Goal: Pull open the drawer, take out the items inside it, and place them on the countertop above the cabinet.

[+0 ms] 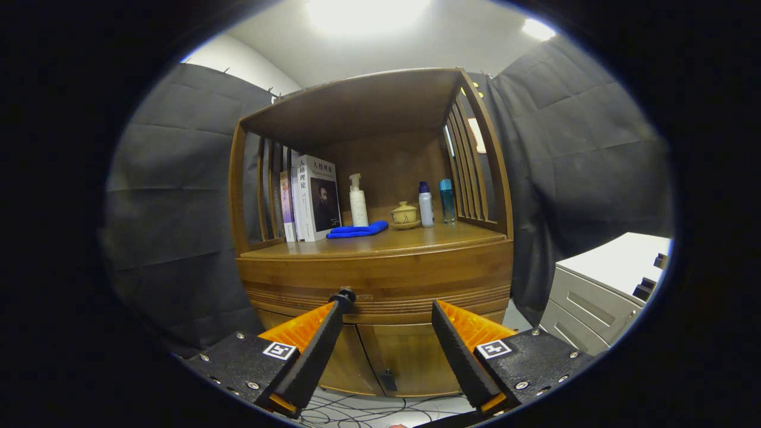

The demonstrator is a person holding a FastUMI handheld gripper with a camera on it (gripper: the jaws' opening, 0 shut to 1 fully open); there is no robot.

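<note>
A wooden cabinet stands ahead of me with its drawer point(380, 279) closed; the drawer front spans the width under the countertop point(416, 238). A small dark knob point(343, 295) sits on the drawer front, right at the tip of my left finger. My gripper point(389, 306) is open, its fingers spread wide in front of the drawer, with nothing between them. The drawer's contents are hidden.
On the countertop stand several books point(312, 199), a white pump bottle point(358, 202), a blue cloth point(357, 230), a small lidded cup point(404, 214) and two bottles point(426, 205). Lower cabinet doors point(392, 356) sit below. A grey-white unit point(600, 285) stands right. Cables point(368, 410) lie on the floor.
</note>
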